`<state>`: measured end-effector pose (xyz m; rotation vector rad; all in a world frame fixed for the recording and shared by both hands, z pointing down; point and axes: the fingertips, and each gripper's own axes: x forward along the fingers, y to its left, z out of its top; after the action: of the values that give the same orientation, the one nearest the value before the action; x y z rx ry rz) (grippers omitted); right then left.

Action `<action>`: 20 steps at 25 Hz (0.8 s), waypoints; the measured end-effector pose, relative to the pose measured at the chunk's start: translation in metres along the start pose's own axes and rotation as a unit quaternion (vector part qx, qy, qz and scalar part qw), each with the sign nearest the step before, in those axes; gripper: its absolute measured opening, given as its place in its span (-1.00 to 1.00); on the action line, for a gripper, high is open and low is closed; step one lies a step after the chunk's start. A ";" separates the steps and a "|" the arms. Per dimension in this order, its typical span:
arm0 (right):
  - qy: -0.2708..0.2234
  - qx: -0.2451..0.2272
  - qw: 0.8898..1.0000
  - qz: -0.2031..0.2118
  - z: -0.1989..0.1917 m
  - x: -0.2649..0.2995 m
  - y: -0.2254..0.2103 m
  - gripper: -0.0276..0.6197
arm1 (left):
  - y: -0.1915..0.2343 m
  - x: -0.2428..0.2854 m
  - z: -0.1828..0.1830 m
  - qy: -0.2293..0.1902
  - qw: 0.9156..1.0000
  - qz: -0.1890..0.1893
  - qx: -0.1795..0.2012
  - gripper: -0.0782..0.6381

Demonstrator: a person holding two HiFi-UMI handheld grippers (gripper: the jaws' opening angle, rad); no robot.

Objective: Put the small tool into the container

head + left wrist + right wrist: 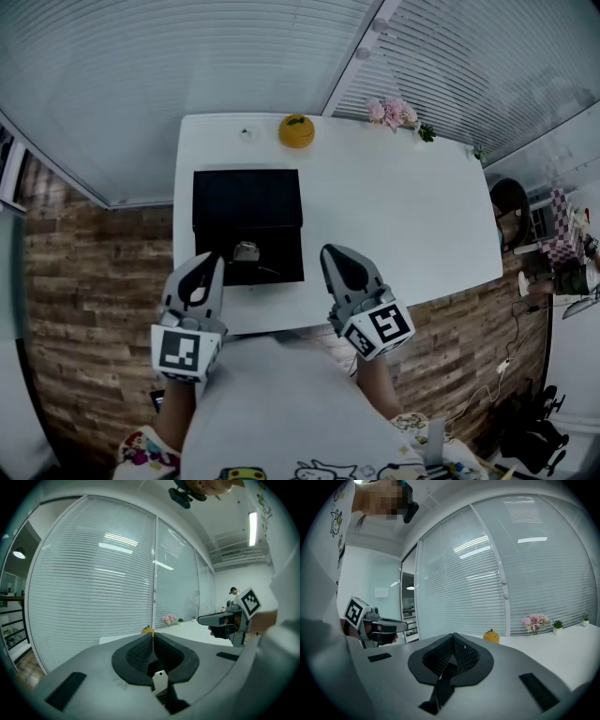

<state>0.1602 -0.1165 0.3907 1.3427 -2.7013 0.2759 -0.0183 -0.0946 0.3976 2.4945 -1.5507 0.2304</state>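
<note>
Left hand-held gripper [214,261]: head view; low at the desk's near edge, its tip just beside the container's near left corner.
Right hand-held gripper [332,253]: head view; at the same near edge, to the right of the container and apart from it.
Desk [403,216]: white and rectangular, seen from above.
Container [248,202]: black, on the desk's left half.
Small tool [246,250]: silvery, lying in the container's near part; neither gripper touches it.
Far edge: a yellow ornament [296,130] beyond the container, pink flowers [392,112] further right.
Room: slatted blinds [187,75] behind the desk, a brick-patterned surface [84,272] on both sides of it.
Left gripper view: jaws pressed together, nothing between them; past them are blinds, the yellow ornament and the flowers, with the right hand-held gripper at the right.
Right gripper view: jaws together, nothing between them; blinds fill the background, the ornament and flowers stand on the desk at the right, and the left hand-held gripper is at the left.
</note>
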 end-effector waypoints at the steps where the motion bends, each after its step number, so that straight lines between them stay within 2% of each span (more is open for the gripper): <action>1: 0.001 0.000 1.000 0.001 0.000 0.000 0.000 -0.91 | 0.000 0.000 0.000 0.000 1.000 0.000 0.000 -0.75; 20: 0.011 -0.005 1.000 0.000 -0.003 0.001 0.005 -0.92 | 0.006 -0.005 -0.001 -0.001 1.000 0.005 -0.001 -0.75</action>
<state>0.1553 -0.1138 0.3933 1.3305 -2.6814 0.2761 -0.0261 -0.0929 0.3978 2.4868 -1.5624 0.2269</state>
